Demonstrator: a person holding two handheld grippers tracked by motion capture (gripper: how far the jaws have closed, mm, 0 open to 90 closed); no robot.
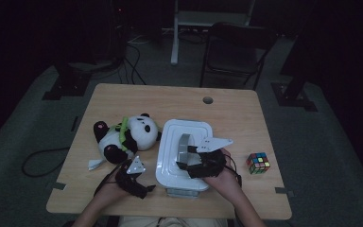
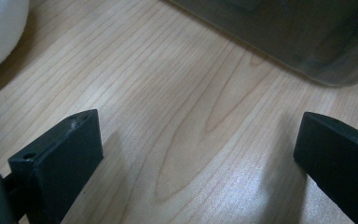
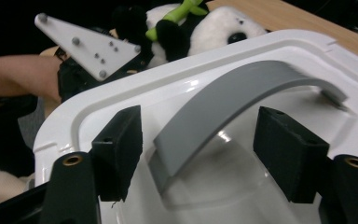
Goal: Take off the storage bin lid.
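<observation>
Handle (image 3: 242, 91) of the white box lid (image 1: 170, 142) is the reference: grey arched strap, running down the middle of the lid top. I have the right gripper (image 1: 189, 158) straddling the near end of it. In the right gripper view both black pads (image 3: 121, 149) stand either side of the strap with a visible gap on each side, so nothing is clamped; jaws apart, strap between them, no contact I can confirm. Lid sits closed on the box, roughly mid-table, nearer my edge.

Left of the handle, just beside the box, my left gripper (image 1: 131, 177) sits low over the bare wooden table (image 2: 177, 116). Its jaws are wide apart with only wood grain between them; the box wall (image 2: 307, 42) shows blurred ahead of them. Grey three-cornered plate on top of it faces up.

Further left of the handle, the plush panda (image 1: 125, 135) lies on its side, close against the box's left wall. Right of the handle, well apart from the box, a colour cube (image 1: 258, 162) rests on the table.
</observation>
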